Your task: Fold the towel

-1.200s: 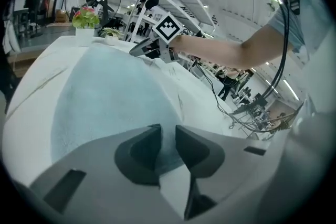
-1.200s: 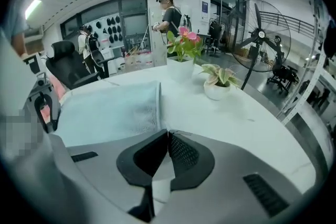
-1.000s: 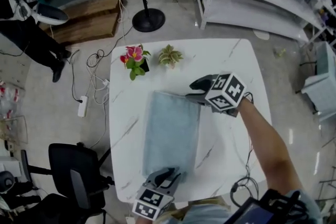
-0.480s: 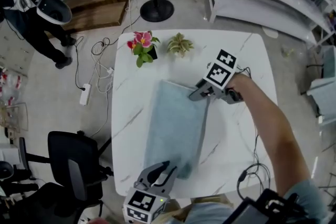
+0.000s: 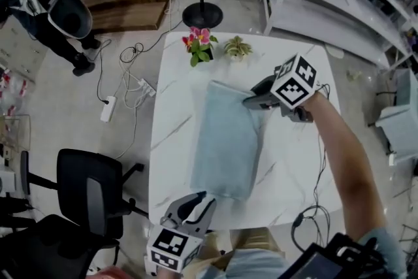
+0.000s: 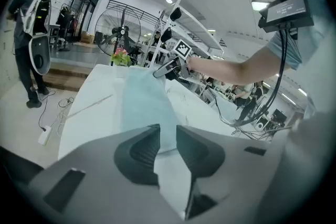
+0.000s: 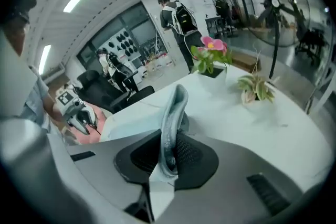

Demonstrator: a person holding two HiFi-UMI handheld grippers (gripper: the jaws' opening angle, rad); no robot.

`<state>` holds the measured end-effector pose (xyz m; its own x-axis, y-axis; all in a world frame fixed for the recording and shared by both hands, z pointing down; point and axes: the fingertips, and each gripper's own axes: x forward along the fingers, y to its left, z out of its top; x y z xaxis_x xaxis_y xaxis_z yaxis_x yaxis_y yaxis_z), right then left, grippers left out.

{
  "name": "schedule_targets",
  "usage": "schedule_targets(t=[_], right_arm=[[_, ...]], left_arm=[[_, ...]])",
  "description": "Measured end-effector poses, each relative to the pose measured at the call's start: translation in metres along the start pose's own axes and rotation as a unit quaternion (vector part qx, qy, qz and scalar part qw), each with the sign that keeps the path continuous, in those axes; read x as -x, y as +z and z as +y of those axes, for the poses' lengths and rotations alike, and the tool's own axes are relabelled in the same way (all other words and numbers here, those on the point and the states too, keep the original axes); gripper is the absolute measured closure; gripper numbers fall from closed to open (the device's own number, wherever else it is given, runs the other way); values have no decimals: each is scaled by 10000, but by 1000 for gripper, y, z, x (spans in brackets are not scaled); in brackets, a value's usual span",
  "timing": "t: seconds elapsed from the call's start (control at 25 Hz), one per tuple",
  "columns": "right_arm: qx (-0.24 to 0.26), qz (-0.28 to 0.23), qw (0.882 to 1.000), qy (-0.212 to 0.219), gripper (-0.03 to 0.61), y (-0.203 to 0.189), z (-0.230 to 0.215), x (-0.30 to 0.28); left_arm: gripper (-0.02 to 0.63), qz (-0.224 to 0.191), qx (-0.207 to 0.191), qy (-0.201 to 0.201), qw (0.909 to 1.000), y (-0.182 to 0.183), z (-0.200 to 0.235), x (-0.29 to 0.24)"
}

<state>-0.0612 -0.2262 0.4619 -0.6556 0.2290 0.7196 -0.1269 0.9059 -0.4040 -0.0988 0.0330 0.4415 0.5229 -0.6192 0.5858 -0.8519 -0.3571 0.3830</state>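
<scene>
Your head camera looks steeply down from high above the white marbled square table point(image 5: 176, 114), taking in all of it with the left gripper point(image 5: 196, 202) and the right gripper point(image 5: 251, 101). The left gripper view sits low at the table's near edge and faces along the pale blue cloth towel point(image 6: 143, 97), while the right gripper view looks back from the far side, close over the towel's raised edge. All three share the towel and the pink-flowered potted plant point(image 5: 199, 42).
</scene>
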Motion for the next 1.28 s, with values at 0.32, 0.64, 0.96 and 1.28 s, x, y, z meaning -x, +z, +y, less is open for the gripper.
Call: schedule_targets(t=[0.32, 0.64, 0.96, 1.28], right_arm=[[1664, -90, 9787, -1200, 511, 8, 85, 15], [2589, -119, 9481, -1840, 509, -15, 157, -3], [3535, 16, 9043, -2393, 508, -56, 193, -39], [4170, 841, 8666, -2608, 503, -123, 191, -92]], left_arm=[[515, -215, -289, -94, 9993, -20, -16, 41], [517, -256, -432, -133, 9986, -38, -25, 65], [517, -213, -517, -240, 9981, -50, -26, 65], [517, -211, -502, -324, 9980, -64, -21, 59]])
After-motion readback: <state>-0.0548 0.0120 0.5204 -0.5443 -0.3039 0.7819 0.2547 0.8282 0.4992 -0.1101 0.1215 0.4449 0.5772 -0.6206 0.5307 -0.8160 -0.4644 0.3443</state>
